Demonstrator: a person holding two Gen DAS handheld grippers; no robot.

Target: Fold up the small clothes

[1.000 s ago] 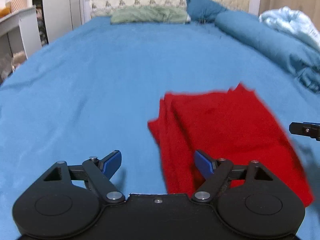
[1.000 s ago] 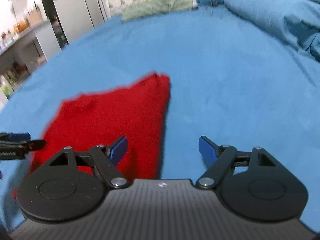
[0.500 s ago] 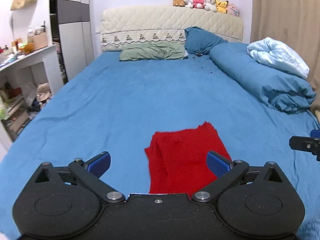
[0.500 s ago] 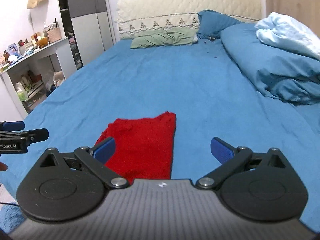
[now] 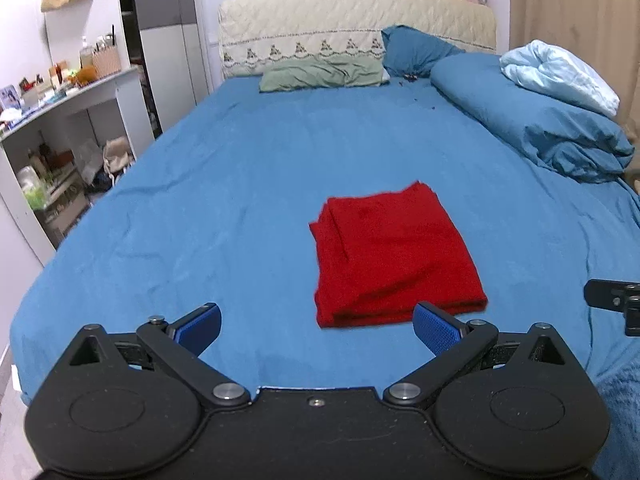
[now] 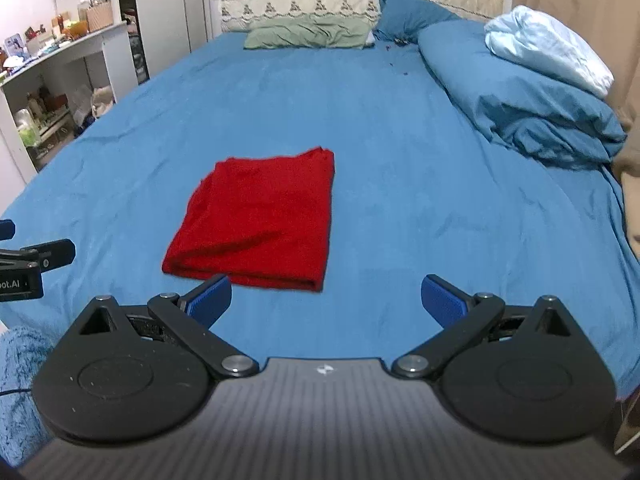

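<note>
A red garment (image 5: 388, 256) lies folded into a flat rectangle on the blue bed sheet (image 5: 240, 184), near the bed's foot. It also shows in the right wrist view (image 6: 264, 220). My left gripper (image 5: 318, 328) is open and empty, held back from the garment's near edge. My right gripper (image 6: 326, 300) is open and empty, also short of the garment and to its right. Each gripper's tip shows at the edge of the other's view.
A rolled blue duvet (image 5: 532, 120) with a pale blue blanket (image 5: 560, 72) lies along the right side. A green pillow (image 5: 320, 74) and a blue pillow (image 5: 412, 50) sit at the headboard. A white shelf unit (image 5: 60, 128) stands left of the bed.
Both grippers have pulled back and up from the folded red garment, which now lies farther off and whole in view. Both jaws have opened wider.
</note>
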